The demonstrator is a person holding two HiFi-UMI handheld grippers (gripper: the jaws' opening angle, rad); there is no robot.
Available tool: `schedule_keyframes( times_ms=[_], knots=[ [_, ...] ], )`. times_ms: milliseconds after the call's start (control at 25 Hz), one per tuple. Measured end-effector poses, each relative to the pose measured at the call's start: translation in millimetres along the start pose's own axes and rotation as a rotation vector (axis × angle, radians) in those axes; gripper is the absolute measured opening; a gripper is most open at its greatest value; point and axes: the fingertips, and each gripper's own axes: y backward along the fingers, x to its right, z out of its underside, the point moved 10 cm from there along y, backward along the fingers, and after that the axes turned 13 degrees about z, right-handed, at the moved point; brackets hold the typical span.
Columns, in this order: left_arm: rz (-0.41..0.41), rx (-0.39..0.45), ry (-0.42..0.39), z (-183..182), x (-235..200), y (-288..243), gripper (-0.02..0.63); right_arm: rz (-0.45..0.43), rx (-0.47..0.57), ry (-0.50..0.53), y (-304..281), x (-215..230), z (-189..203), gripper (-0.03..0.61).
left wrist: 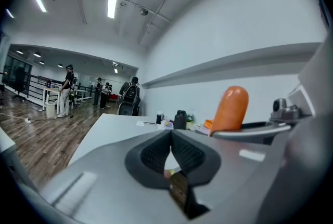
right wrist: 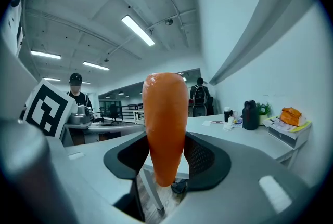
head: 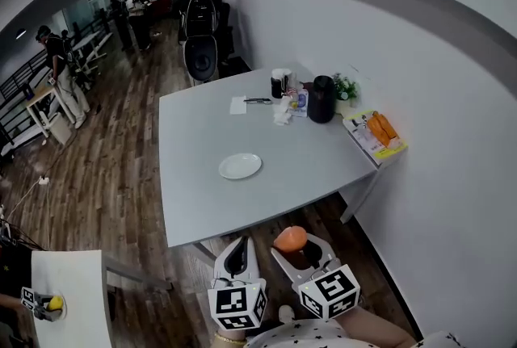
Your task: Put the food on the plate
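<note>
An orange carrot-shaped food piece (right wrist: pixel 164 127) stands upright between the jaws of my right gripper (right wrist: pixel 165 158), which is shut on it; in the head view the carrot (head: pixel 290 238) sits at that gripper (head: pixel 303 251) just off the table's near edge. The carrot (left wrist: pixel 229 108) also shows at the right of the left gripper view. My left gripper (left wrist: pixel 170 153) is shut with nothing between its pads; in the head view the left gripper (head: pixel 237 256) is beside the right one. A white plate (head: pixel 240 166) lies bare near the middle of the grey table (head: pixel 202 193).
At the table's far side stand a black flask (head: pixel 321 98), a mug (head: pixel 280 82), a small plant (head: pixel 346 86) and papers (head: pixel 238 105). A tray with orange items (head: pixel 377 132) sits at the right corner. People (head: pixel 199 3) stand further off on the wooden floor. A white wall runs along the right.
</note>
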Motion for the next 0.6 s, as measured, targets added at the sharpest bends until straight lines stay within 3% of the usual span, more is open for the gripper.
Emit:
schedule_keyframes(
  times_ms=[600],
  knots=[
    [-0.132,-0.049,0.059,7.8,-73.1,-91.4,0.006,-0.06,-0.065,0.006,-123.6,63.3,-8.2,0.212]
  ],
)
